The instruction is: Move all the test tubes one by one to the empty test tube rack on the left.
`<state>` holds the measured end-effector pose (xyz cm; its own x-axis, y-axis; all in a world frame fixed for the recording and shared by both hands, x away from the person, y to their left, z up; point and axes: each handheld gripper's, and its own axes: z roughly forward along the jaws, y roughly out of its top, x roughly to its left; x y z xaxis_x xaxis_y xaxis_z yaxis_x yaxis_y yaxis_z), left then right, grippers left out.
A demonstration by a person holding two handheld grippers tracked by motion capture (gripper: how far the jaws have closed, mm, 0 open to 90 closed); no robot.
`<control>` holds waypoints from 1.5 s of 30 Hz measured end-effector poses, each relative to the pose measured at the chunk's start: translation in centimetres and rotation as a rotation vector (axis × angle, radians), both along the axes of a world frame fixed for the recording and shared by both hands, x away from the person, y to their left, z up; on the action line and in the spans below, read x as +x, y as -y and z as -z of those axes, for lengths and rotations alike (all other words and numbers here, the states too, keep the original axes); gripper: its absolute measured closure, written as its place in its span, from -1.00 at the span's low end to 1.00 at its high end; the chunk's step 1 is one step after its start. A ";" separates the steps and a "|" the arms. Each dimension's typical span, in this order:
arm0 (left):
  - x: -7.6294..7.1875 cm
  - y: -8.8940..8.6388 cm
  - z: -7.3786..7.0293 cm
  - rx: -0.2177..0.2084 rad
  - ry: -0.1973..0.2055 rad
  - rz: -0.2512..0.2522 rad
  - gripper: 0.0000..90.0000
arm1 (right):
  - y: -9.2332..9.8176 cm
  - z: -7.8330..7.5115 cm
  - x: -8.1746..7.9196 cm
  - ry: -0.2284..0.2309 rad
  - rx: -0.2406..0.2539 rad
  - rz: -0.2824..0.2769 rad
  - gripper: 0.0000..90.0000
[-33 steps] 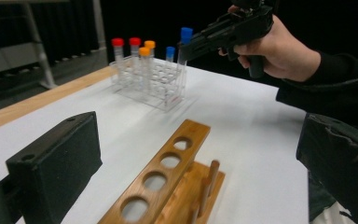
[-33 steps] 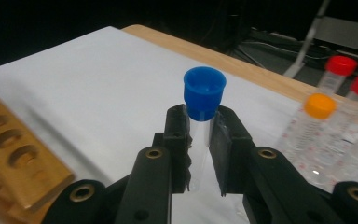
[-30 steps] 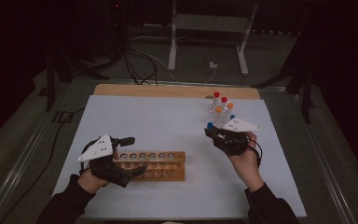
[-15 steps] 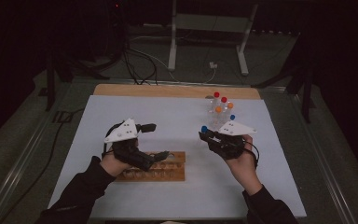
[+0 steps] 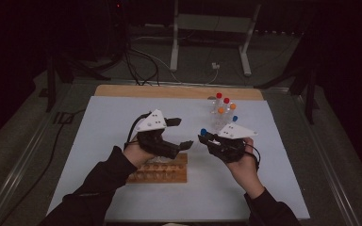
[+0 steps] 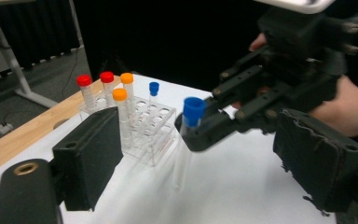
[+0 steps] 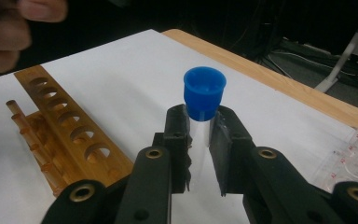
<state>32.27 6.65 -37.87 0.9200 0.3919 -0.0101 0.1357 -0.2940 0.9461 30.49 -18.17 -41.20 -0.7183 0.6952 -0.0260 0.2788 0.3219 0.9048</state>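
Two grippers mid-table, right gripper [image 5: 203,137] clamping blue-capped tube [image 7: 204,95], left gripper [image 5: 181,133] unclosed beside it, bare table [image 5: 108,117] leftward.

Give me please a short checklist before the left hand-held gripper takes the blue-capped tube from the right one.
1. Right hand-held gripper clamped on the blue-capped tube just under its cap: ok.
2. Left hand-held gripper jaws, which have just been closing, not yet pressing on the tube: ok.
3. Tube body free below the grip: ok.
4. Wooden rack holes free: ok.
5. Cap tight: cannot tell.
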 end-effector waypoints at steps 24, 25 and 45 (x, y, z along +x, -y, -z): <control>1.5 4.0 0.7 0.069 0.005 0.006 0.55 | -0.3 -0.1 -0.1 0.007 0.006 -0.006 0.70; 1.5 4.0 0.7 0.073 0.008 0.009 0.59 | -0.3 -0.1 -0.1 0.005 0.006 -0.007 0.70; 1.7 2.4 -0.9 0.064 0.071 -0.061 0.71 | 0.3 -0.2 0.6 -0.017 -0.002 0.014 -0.08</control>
<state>33.93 4.29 -36.98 0.8917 0.4454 0.0806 0.0889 -0.3469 0.9337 31.10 -18.51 -41.03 -0.7090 0.7051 -0.0155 0.2986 0.3199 0.8992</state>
